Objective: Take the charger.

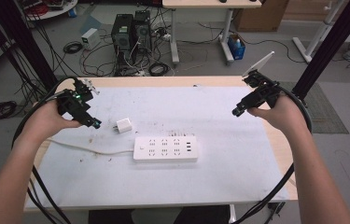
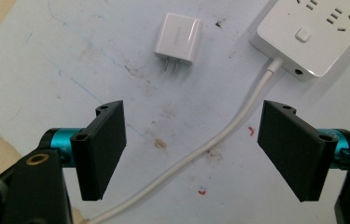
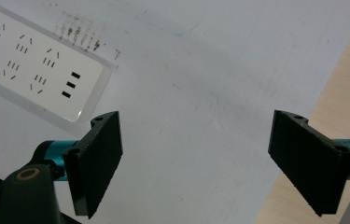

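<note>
The jaws of both grippers are spread wide apart, and nothing is held between them. In the left gripper view, the left gripper [image 2: 191, 154] is seen above the white table cover [image 2: 60, 56], with its two black jaws at the lower left and lower right of the frame. Between the jaws, a white cable [image 2: 219, 137] is seen running from the bottom of the frame up to the end of the power strip [image 2: 322, 32] at the upper right. A white charger plug [image 2: 178, 38] is located at the upper centre of that frame, lying flat with its two prongs pointing down the frame, apart from the strip and the cable.

In the right gripper view, the right gripper [image 3: 196, 163] is shown over a bare part of the cover. The power strip is seen at the upper left of that frame, and the wooden table edge [image 3: 345, 93] at the right.

In the high view, the left gripper is held at the left of the frame, just beside the charger plug. The right gripper is held at the upper right, well apart from the strip, which lies at the centre of the frame.
</note>
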`<action>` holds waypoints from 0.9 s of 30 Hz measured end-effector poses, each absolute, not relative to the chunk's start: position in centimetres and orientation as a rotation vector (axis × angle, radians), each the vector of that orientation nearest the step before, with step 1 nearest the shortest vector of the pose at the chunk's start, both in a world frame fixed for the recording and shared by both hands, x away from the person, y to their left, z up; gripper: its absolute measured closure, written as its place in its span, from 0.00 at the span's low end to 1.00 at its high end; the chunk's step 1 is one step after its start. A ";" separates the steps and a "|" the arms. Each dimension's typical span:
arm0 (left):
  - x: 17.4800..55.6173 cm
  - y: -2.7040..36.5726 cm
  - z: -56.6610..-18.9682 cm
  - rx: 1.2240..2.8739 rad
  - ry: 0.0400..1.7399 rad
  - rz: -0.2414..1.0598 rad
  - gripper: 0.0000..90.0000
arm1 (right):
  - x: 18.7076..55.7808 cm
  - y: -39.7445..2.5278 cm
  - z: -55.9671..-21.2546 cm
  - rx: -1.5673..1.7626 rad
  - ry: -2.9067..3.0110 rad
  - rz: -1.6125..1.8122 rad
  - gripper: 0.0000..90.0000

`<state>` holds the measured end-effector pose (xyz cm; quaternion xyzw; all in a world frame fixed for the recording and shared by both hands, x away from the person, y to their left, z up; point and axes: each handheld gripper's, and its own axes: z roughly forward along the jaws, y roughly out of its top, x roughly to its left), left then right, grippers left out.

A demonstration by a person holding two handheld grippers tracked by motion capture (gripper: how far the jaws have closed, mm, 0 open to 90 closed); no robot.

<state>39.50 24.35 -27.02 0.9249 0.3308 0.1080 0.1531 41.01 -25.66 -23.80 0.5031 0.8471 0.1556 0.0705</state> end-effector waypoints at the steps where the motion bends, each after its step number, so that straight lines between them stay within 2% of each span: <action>1: 39.6 24.3 -27.0 2.654 0.945 0.311 0.26 | 41.0 -25.7 -23.8 1.512 2.551 0.473 0.19; 12: 41.2 23.0 -28.0 2.697 0.908 0.297 0.26 | 41.3 -25.9 -24.1 1.491 2.574 0.492 0.19; 19: 43.4 21.8 -30.0 2.736 0.866 0.291 0.26 | 41.3 -26.3 -24.8 1.486 2.576 0.509 0.19; 27: 46.4 20.4 -33.4 2.801 0.807 0.228 0.26 | 41.4 -26.7 -25.7 1.491 2.583 0.509 0.19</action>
